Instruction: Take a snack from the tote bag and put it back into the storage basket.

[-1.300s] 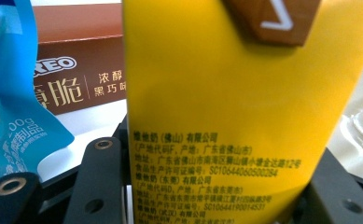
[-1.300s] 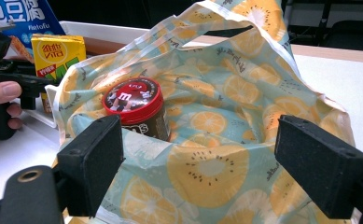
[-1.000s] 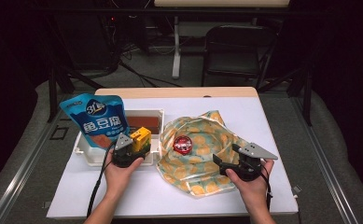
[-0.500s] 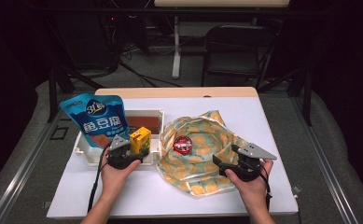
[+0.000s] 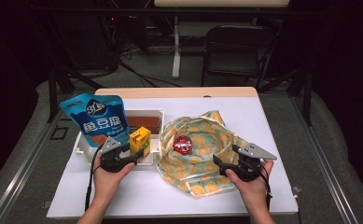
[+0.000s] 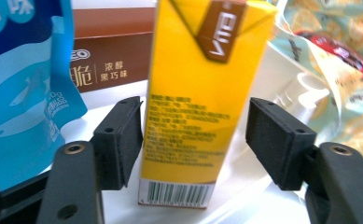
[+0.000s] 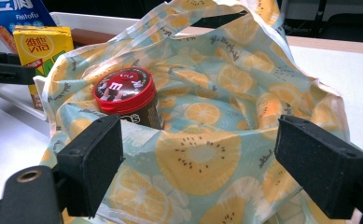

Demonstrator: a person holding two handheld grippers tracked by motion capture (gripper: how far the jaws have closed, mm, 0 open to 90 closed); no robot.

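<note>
The left gripper [image 6: 195,140] is closing its spread fingers around the upright yellow carton [image 6: 202,93] (not yet pinching it), while the right gripper [image 7: 216,163] is hovering, fingers apart, at the bag [image 7: 207,154].

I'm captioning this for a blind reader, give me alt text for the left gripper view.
A yellow drink carton stands between the open black jaws of the left hand-held gripper, which don't squeeze it. A blue snack bag is at left, a brown box behind.
</note>
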